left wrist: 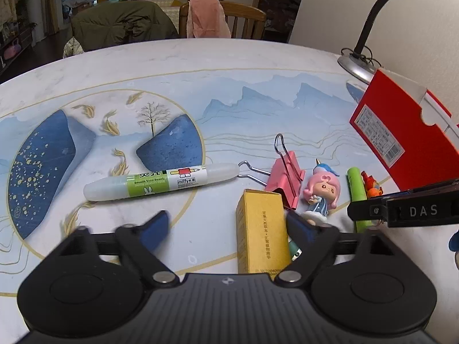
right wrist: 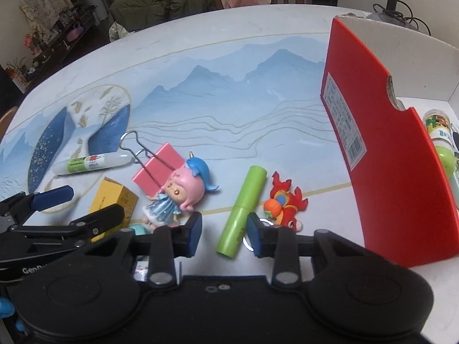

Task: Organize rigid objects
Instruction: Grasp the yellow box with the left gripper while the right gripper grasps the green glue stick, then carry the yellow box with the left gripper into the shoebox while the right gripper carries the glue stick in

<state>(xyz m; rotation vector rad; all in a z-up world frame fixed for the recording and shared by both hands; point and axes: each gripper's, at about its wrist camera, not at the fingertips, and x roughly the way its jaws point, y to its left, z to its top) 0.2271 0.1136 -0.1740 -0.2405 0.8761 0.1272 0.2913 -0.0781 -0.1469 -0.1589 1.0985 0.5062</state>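
Nearest my right gripper (right wrist: pixel 223 236), the 2 blue pads (right wrist: pixel 195 236) stand either side of the lower end of the green tube (right wrist: pixel 243 209), which lies flat on the table (right wrist: pixel 258 100); I see a slim gap on each side, so the pads do not yet press it. Just right of the tube lies the red toy (right wrist: pixel 284 205). My left gripper (left wrist: pixel 229 229) has its fingers (left wrist: pixel 156 229) wide apart; the yellow box (left wrist: pixel 262 232) lies between them, hard by the right-hand finger, but I cannot tell if they touch. Just beyond the box stands the pink-haired doll (left wrist: pixel 320 193), beside the pink binder clip (left wrist: pixel 287 179). Further left lies the white correction pen (left wrist: pixel 160 182), its tip at the clip's wire handle. On the right stands the red box (right wrist: pixel 381 149), open-topped, with a few small containers (right wrist: pixel 439 132) inside. At the far edge sits the desk lamp (left wrist: pixel 370 28).
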